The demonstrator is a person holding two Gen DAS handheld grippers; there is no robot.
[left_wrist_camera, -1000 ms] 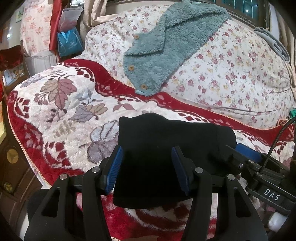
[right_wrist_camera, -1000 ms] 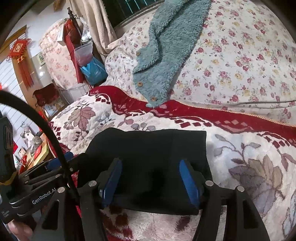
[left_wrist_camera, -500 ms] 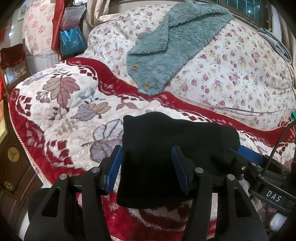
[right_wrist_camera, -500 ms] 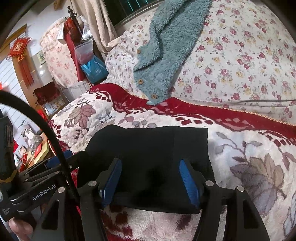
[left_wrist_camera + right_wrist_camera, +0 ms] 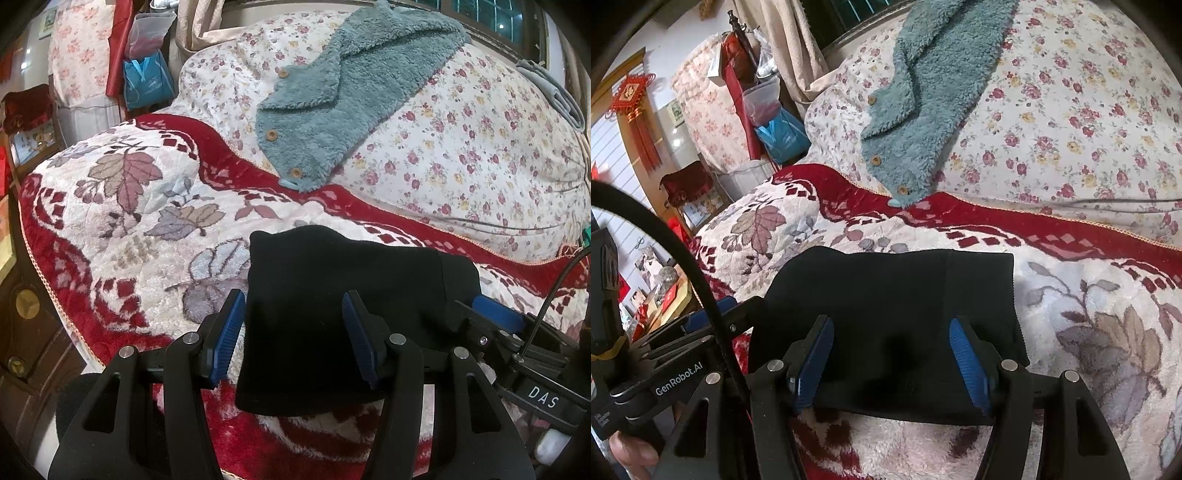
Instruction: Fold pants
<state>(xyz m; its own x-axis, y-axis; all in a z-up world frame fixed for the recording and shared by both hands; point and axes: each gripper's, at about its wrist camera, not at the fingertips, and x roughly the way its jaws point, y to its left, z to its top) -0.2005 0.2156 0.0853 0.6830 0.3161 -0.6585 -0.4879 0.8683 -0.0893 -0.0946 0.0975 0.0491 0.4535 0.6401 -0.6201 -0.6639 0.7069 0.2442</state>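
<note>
The black pants (image 5: 332,295) lie folded into a compact rectangle on the red and white leaf-patterned blanket (image 5: 129,206); they also show in the right wrist view (image 5: 894,306). My left gripper (image 5: 293,332) is open, its blue pads standing either side of the fold's left part near its front edge. My right gripper (image 5: 892,363) is open over the right part in the same way. Each gripper shows at the edge of the other's view, the right one (image 5: 495,317) and the left one (image 5: 713,314). Neither holds cloth.
A teal fleece garment with wooden buttons (image 5: 343,96) lies on the floral quilt (image 5: 461,147) behind the pants. The bed's left edge (image 5: 40,273) drops to dark wooden furniture. Bags and a curtain (image 5: 775,122) stand at the far left.
Both grippers have drawn back slightly toward me; the folded pants stay lying on the blanket. Both grippers stay open.
</note>
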